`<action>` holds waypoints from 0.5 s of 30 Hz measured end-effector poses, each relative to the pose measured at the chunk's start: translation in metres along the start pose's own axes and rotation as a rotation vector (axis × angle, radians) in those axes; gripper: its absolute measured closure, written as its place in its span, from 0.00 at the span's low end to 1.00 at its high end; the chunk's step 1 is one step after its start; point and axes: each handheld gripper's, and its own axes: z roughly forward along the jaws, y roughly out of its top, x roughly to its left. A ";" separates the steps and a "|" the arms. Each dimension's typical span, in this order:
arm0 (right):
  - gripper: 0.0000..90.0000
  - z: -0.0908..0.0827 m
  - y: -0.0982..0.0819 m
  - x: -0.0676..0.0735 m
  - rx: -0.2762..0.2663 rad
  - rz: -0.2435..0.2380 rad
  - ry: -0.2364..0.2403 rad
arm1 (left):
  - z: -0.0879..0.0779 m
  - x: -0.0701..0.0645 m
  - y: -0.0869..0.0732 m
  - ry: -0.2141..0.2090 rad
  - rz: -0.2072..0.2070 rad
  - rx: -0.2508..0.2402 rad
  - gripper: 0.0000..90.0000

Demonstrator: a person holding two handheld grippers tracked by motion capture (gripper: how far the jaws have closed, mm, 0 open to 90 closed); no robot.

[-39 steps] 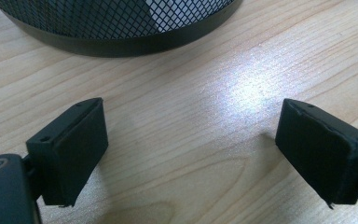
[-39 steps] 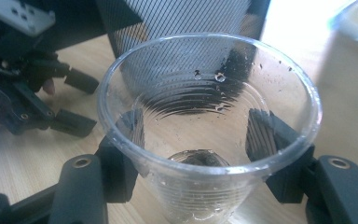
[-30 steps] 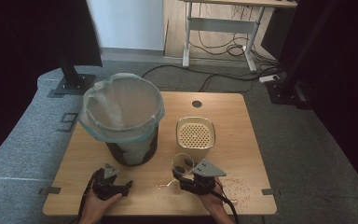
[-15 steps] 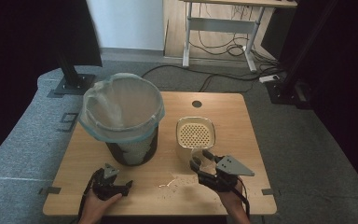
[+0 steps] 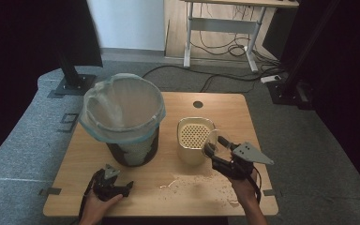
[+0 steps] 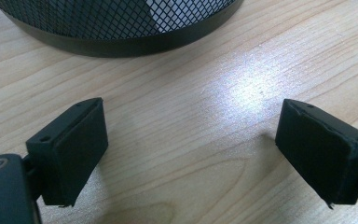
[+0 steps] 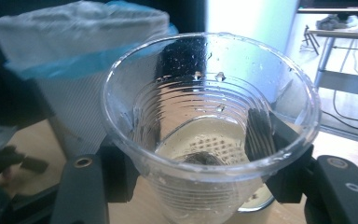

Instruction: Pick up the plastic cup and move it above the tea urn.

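Right gripper view: clear cup (image 7: 209, 126) hides most of both jaws; cup bottom cut by lower edge; lined bin (image 7: 81, 65) behind is blurred. Left gripper view: mesh bin (image 6: 116, 21) cut by top edge, base band visible. High view: specks (image 5: 201, 185) near table's front edge too small to identify; person's forearms cut at bottom.
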 end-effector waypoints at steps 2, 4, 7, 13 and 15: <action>0.43 0.001 0.005 -0.005 -0.007 0.015 -0.013 | 0.000 0.000 0.000 0.000 0.000 0.000 0.10; 0.43 0.003 0.012 -0.013 -0.011 0.022 -0.032 | 0.000 0.000 0.000 0.000 0.000 0.000 0.10; 0.43 0.005 0.017 -0.016 -0.013 0.017 -0.040 | 0.000 0.000 0.000 0.000 0.000 0.000 0.10; 0.43 0.015 0.032 -0.024 0.007 0.006 -0.063 | 0.000 0.000 0.000 0.000 0.000 -0.002 0.10; 0.43 0.020 0.034 -0.027 0.015 0.004 -0.069 | 0.000 0.000 0.000 0.000 0.000 -0.002 0.10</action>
